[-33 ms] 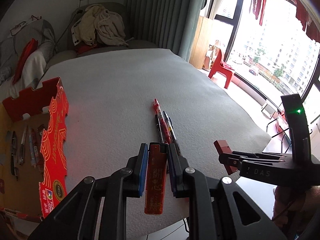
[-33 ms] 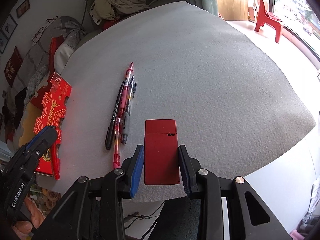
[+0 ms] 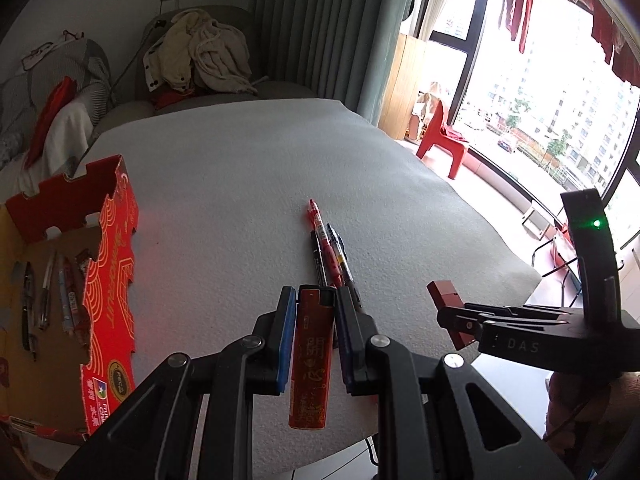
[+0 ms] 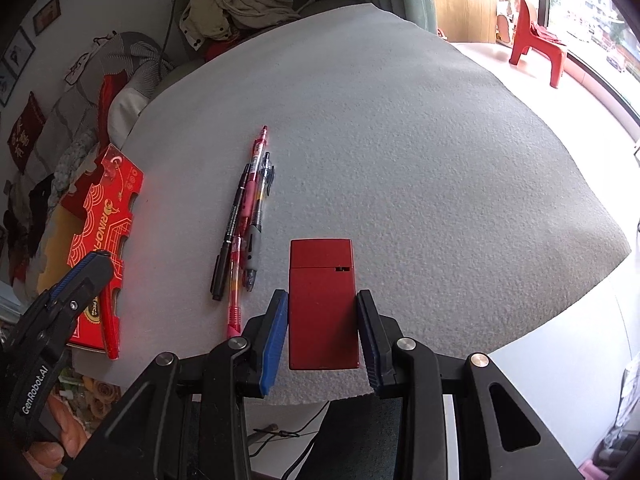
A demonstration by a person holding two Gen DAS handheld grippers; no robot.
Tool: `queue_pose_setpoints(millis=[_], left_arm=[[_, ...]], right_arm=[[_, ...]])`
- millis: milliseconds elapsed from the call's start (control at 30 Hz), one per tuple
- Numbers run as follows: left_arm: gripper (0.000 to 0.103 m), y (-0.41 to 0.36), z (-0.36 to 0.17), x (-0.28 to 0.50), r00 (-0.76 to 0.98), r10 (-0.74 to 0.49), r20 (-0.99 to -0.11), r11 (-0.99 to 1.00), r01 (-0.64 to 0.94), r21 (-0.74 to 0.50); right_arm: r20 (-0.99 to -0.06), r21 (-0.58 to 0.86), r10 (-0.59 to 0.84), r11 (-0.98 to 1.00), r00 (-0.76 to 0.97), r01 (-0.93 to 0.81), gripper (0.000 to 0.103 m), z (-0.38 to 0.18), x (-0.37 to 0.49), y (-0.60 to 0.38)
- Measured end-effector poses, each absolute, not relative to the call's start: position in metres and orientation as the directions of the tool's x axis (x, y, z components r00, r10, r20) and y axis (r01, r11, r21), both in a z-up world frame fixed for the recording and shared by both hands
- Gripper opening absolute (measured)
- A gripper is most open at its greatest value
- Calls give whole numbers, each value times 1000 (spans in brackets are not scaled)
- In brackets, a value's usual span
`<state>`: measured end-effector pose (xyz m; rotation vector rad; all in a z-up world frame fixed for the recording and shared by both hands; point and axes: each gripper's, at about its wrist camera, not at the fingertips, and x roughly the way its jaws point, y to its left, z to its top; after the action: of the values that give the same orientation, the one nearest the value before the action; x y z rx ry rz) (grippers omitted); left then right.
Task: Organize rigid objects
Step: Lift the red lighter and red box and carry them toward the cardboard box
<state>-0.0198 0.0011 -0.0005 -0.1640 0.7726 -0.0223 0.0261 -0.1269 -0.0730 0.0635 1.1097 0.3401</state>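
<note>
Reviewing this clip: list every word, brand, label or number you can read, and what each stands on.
"DAS": right gripper body, left wrist view.
"GenRobot.AI": left gripper body, right wrist view.
"RINOF", cut off: red box wall.
Red lighter in left gripper: Chinese characters, unreadable.
Box corner labels: too small.
Pens, dark red case: no readable text.
</note>
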Motion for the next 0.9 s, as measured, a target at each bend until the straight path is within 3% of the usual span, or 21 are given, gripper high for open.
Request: queue_pose_setpoints(millis=[500, 900], left_arm=[[22, 39, 40, -43, 804, -56, -592, 978, -76, -196], [22, 111, 73, -76, 845, 88, -528, 955, -221, -196]], right_arm=[[-840, 185, 312, 934, 445, -305, 36, -38, 26, -81], [-793, 184, 430, 844, 432, -503, 36, -4, 18, 21]])
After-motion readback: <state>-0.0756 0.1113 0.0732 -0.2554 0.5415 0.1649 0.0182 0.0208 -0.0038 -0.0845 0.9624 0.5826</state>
